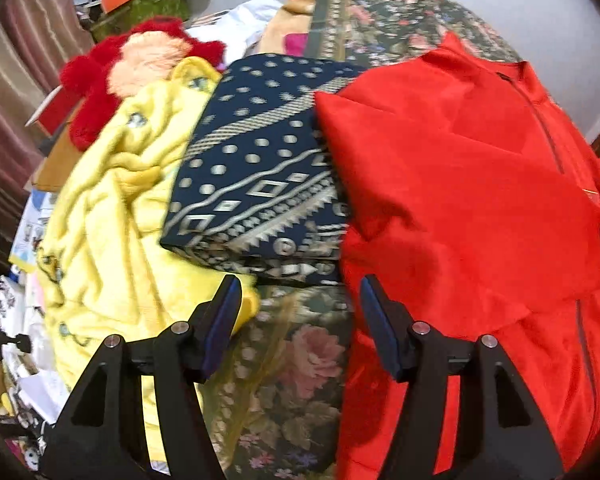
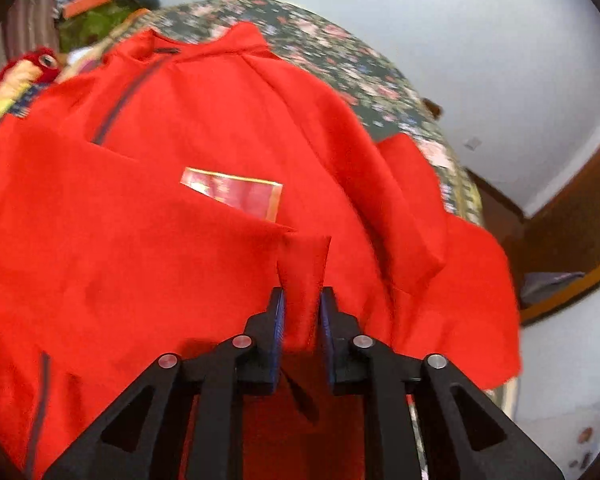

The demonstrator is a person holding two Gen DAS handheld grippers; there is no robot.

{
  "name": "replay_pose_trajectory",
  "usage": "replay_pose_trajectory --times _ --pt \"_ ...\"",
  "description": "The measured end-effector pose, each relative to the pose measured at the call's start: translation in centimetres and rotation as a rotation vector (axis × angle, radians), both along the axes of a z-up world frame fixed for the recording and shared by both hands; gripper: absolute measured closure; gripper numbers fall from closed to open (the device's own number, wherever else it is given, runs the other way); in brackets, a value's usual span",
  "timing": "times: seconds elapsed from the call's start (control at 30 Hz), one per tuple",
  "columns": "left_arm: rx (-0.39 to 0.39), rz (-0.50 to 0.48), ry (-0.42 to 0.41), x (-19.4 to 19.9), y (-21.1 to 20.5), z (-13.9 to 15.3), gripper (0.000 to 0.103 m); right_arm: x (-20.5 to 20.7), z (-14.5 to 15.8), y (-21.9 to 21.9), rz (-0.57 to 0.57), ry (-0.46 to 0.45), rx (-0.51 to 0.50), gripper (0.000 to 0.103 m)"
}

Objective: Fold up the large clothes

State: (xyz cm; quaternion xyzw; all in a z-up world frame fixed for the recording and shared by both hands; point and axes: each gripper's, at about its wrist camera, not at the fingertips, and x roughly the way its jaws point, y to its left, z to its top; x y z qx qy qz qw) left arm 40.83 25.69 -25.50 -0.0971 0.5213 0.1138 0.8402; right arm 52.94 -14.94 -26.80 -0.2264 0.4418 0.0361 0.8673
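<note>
The red garment [image 2: 204,128] lies spread on the flowered bed [image 1: 292,360]. The right claw [image 2: 302,300] stands slightly parted around a red fold at twelve o'clock; the left claw [image 1: 300,292] hovers spread, empty.

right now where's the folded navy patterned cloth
In the left wrist view, the navy patterned cloth lies mid-frame on the floral bedspread, between the yellow garment and the red garment.
</note>
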Motion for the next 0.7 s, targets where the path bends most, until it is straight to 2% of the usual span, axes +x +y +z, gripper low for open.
replay_pose_trajectory --times 0.03,0.1,0.2,0.3,0.33,0.37,0.43,0.53,0.7 --pt "-0.003 -0.020 -0.009 -0.1 -0.8 0.1 0.042 0.0 0.1 -0.3 -0.019 -0.020 -0.022 0.040" --pt "0.006 -0.059 -0.013 0.3 -2.4 -0.2 0.037 0.1 0.3 -1.2 -0.054 -0.019 -0.025 0.023" --pt "0.057 -0.103 0.032 1.3 -4.3 -2.2 0.035 -0.2 0.7 -2.8 -0.070 0.047 0.037 0.023" --pt "0.161 -0.126 0.133 2.2 -5.3 -5.9 0.035 -1.3 1.5 -4.2 -0.067 0.071 0.053 0.023" --pt "0.161 -0.119 0.157 2.2 -5.2 -7.1 0.033 -1.7 1.7 -4.6 -0.067 0.069 0.053 0.023" --pt "0.141 -0.110 0.138 1.9 -4.9 -7.5 0.032 -2.2 2.0 -5.1 -0.067 0.067 0.053 0.023" --pt "0.123 -0.068 0.108 1.2 -4.0 -7.4 0.021 -3.3 2.8 -6.3 -0.070 0.064 0.069 0.023" --pt "0.066 -0.042 0.120 -0.2 -2.6 -7.2 0.021 -4.6 3.9 -8.2 -0.085 0.059 0.112 0.023" --pt "0.140 -0.074 0.112 -2.4 -2.8 -4.3 0.022 -6.0 5.8 -11.2 -0.129 0.041 0.209 0.023"
